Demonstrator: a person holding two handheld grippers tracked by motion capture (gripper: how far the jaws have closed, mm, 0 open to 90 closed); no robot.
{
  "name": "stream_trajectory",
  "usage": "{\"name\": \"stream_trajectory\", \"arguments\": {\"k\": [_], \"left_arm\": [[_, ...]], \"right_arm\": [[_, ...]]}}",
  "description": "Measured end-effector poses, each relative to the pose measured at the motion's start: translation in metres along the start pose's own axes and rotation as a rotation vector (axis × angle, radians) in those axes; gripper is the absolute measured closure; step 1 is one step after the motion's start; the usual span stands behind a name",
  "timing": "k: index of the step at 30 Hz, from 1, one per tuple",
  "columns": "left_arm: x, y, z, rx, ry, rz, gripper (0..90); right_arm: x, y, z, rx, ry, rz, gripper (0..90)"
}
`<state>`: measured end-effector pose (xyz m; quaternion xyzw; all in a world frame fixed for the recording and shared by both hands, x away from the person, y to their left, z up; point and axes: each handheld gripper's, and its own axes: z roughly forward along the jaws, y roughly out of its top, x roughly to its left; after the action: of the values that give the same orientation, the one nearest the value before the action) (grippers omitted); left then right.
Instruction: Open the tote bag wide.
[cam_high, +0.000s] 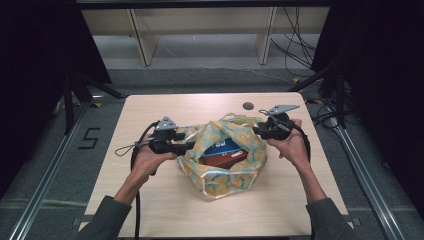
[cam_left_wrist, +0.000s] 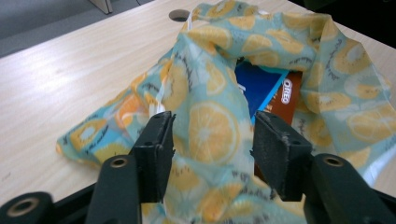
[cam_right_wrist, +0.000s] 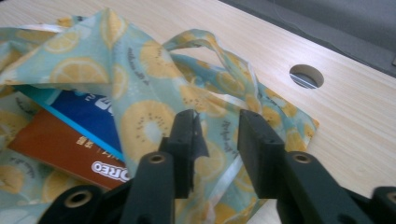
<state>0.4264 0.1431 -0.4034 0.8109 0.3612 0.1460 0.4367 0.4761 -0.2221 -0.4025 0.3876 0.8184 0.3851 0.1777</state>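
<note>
A light blue cloth bag (cam_high: 235, 131) printed with orange slices lies crumpled on the wooden table (cam_high: 165, 205). Inside its open mouth lie a blue box (cam_high: 223, 147) and a brown Oreo box (cam_high: 229, 159). My left gripper (cam_high: 188, 146) is at the bag's left edge. In the left gripper view its jaws stand apart over the bag (cam_left_wrist: 210, 84) fabric, with the blue box (cam_left_wrist: 259, 86) and the Oreo box (cam_left_wrist: 287, 100) beyond; the left gripper (cam_left_wrist: 212, 128) is open. My right gripper (cam_high: 257, 131) is at the bag's right edge; the right gripper (cam_right_wrist: 217, 123) is open above the bag (cam_right_wrist: 140, 70).
A round cable hole (cam_high: 248, 106) sits in the table near its far edge, behind the bag. A bag handle loop (cam_right_wrist: 201, 39) arches toward that hole (cam_right_wrist: 306, 76). Bare tabletop surrounds the bag. Shelving legs and cables stand on the floor beyond.
</note>
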Motion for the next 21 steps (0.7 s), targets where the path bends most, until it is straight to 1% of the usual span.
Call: {"name": "stream_trajectory", "arguments": {"k": [1,2,3,4,5,6,7,8,9,10,11,12,13,14,15,16,17,18,19,20,21], "left_arm": [[0.0,-0.003,-0.002,0.0,-0.003,-0.015,45.7],[-0.001,-0.005,-0.004,-0.003,-0.005,-0.017,44.1],[-0.001,-0.007,-0.006,-0.009,0.004,-0.022,42.7],[-0.003,-0.01,-0.007,-0.024,-0.001,-0.04,39.4],[-0.004,-0.013,-0.008,-0.026,0.001,-0.044,38.0],[-0.006,-0.016,-0.01,-0.029,-0.004,-0.042,37.4],[-0.009,-0.019,-0.011,-0.03,-0.008,-0.037,37.4],[-0.012,-0.023,-0.012,-0.028,-0.02,-0.033,36.9],[-0.016,-0.028,-0.015,-0.029,-0.011,-0.028,35.1],[-0.019,-0.031,-0.016,-0.038,0.001,-0.032,34.1],[-0.021,-0.035,-0.017,-0.045,0.004,-0.035,33.6],[-0.023,-0.038,-0.018,-0.051,0.011,-0.034,33.0],[-0.025,-0.041,-0.019,-0.051,0.003,-0.041,31.9],[-0.027,-0.044,-0.021,-0.049,0.008,-0.049,30.7],[-0.027,-0.044,-0.021,-0.049,0.008,-0.049,29.6],[-0.03,-0.051,-0.023,-0.06,0.01,-0.05,29.1],[-0.03,-0.051,-0.023,-0.06,0.01,-0.05,28.7],[-0.031,-0.054,-0.024,-0.066,0.018,-0.056,28.7],[-0.032,-0.057,-0.027,-0.062,0.04,-0.041,28.3],[-0.032,-0.059,-0.027,-0.065,0.051,-0.03,27.6],[-0.034,-0.061,-0.027,-0.067,0.06,-0.041,27.6]], "right_arm": [[0.002,-0.002,-0.002,-0.006,0.003,0.005,64.3],[0.003,-0.003,-0.002,-0.022,0.002,0.009,61.5],[0.004,-0.003,-0.005,0.002,-0.004,-0.002,58.6],[0.007,-0.003,-0.01,-0.002,-0.002,0.004,56.3],[0.007,-0.004,-0.012,-0.006,-0.002,-0.005,55.7],[0.008,-0.006,-0.013,-0.008,-0.002,0.006,54.4],[0.008,-0.006,-0.013,-0.008,-0.002,0.006,54.4],[0.008,-0.009,-0.014,-0.014,-0.004,0.005,52.5],[0.008,-0.013,-0.018,0.001,-0.011,0.012,50.4],[0.008,-0.014,-0.019,0.004,-0.014,0.006,49.6],[0.008,-0.017,-0.019,-0.016,-0.023,0.001,48.5],[0.009,-0.019,-0.022,-0.003,-0.015,0.02,47.4],[0.01,-0.022,-0.022,-0.01,-0.031,0.023,46.9],[0.009,-0.024,-0.024,0.003,-0.028,0.011,46.3],[0.009,-0.027,-0.026,0.011,-0.021,0.006,45.8],[0.011,-0.03,-0.028,0.014,-0.016,0.018,45.1],[0.011,-0.03,-0.028,0.014,-0.016,0.018,45.1],[0.011,-0.033,-0.027,0.002,-0.031,0.017,44.8],[0.011,-0.035,-0.03,0.008,-0.024,0.027,44.0],[0.011,-0.039,-0.032,-0.002,-0.021,0.028,43.2],[0.011,-0.039,-0.032,-0.002,-0.021,0.028,43.2]]}}
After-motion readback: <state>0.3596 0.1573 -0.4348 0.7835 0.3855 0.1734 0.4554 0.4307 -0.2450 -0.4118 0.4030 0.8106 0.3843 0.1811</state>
